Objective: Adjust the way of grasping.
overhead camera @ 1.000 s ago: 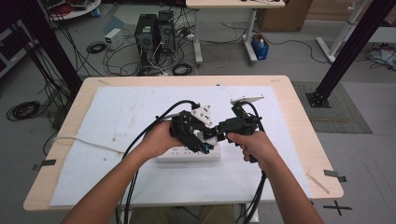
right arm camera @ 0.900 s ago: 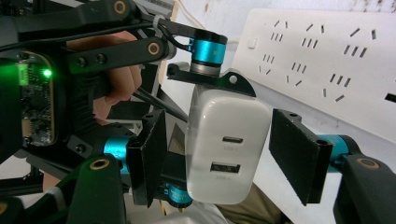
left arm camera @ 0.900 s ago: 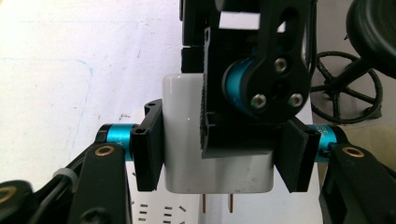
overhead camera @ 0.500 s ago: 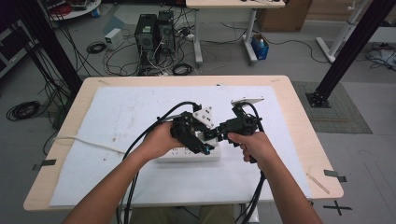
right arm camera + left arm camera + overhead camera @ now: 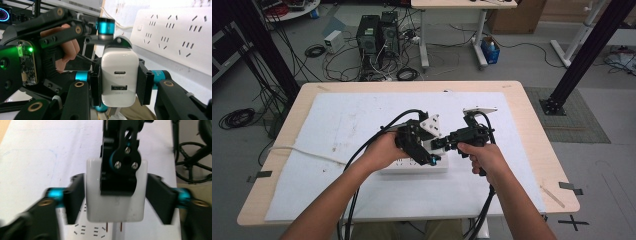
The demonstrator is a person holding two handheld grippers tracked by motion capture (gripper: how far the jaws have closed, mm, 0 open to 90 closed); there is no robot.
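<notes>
The right hand-held gripper (image 5: 119, 83) clamps a white charger (image 5: 119, 77) (two ports facing its camera) just above the white power strip (image 5: 414, 165) on the tabletop (image 5: 532, 150). The left hand-held gripper (image 5: 115, 200) stands spread beside the charger, its jaws not touching it; the prongs point down toward the strip.

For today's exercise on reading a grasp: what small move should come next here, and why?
Probably lower the white plastic charger block straight down. The right gripper clamps it, its two metal prongs hang just above the white power strip, and the left gripper stands open around it.
</notes>
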